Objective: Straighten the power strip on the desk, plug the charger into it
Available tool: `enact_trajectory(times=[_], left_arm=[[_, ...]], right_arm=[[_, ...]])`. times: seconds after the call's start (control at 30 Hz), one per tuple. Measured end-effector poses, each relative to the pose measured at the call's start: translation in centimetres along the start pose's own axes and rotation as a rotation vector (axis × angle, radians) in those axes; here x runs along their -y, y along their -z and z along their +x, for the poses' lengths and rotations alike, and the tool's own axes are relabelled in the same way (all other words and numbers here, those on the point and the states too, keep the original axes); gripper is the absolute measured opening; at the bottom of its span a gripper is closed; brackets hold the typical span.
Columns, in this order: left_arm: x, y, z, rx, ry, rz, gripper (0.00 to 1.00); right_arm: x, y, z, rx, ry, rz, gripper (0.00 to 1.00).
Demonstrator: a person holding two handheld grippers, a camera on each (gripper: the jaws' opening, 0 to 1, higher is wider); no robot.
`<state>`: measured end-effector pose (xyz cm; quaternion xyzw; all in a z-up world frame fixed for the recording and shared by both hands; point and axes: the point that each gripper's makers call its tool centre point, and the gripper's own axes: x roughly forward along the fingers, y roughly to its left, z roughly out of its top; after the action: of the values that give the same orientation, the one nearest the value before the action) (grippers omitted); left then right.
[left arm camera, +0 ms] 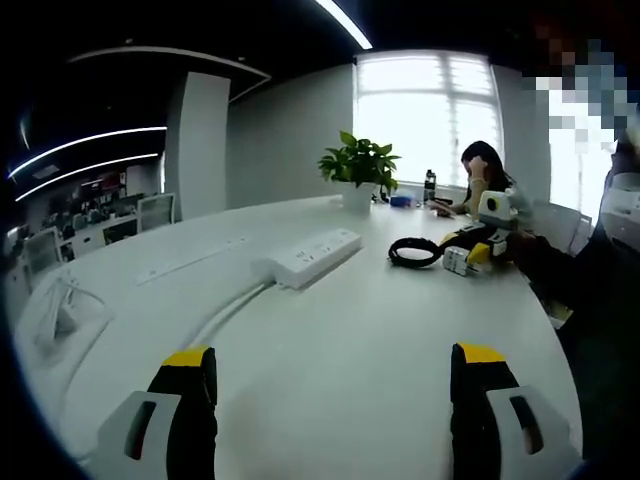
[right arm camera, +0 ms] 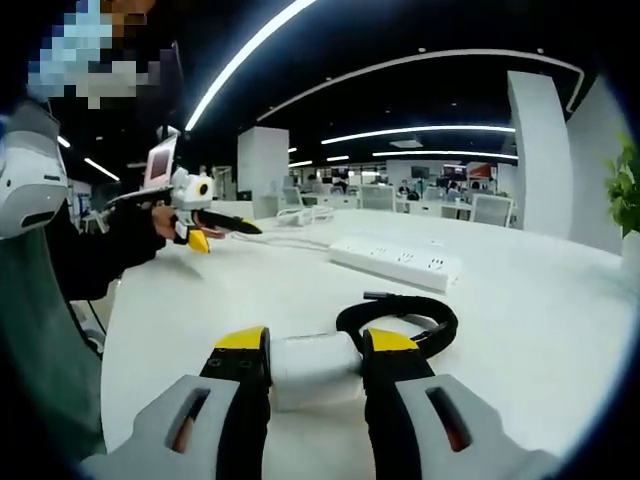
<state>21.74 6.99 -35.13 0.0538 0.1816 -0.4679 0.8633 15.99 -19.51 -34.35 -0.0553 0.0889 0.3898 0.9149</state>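
White and smooth, the big curved desk holds everything for this job. The power strip is a long white bar with a thick white cord coming off one end. It lies flat near the middle of the desk, and I cannot tell whether it counts as straight yet. Nothing is plugged into it, so the main step is still to do.

The charger is a small white block with rounded corners. Its black cable sits in a neat loop just behind it, soft and rubbery looking. The charger is well apart from the power strip.

The right gripper has its two black jaws with yellow tips pressed against both sides of the charger, so it is squeezing it. The charger looks to be still down on the desk. It looks like the pick-up has just begun.

The left gripper hangs above bare desk with its jaws spread wide, gripping nothing.

A green leafy plant stands in a white pot farther back. A person sits beyond it by the bright window.
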Motion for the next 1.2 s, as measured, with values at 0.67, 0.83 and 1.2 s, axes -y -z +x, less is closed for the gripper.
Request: enact_trajectory(times=[0.67,0.83,1.2], left_arm=[[0.12,0.18,-0.27,0.005,0.016,0.009,0.99],[0.05,0.16,-0.32,0.008,0.019,0.009,0.99],[0.03,0.08,-0.21,0.013,0.026,0.010,0.99]], right_arm=[[0.24,0.20,-0.15,-0.004,0.164,0.030,0.36],[0.35,0.21,-0.11,-0.007,0.208,0.039,0.36],[0.84,0.14,0.17,-0.015,0.296,0.054,0.36]])
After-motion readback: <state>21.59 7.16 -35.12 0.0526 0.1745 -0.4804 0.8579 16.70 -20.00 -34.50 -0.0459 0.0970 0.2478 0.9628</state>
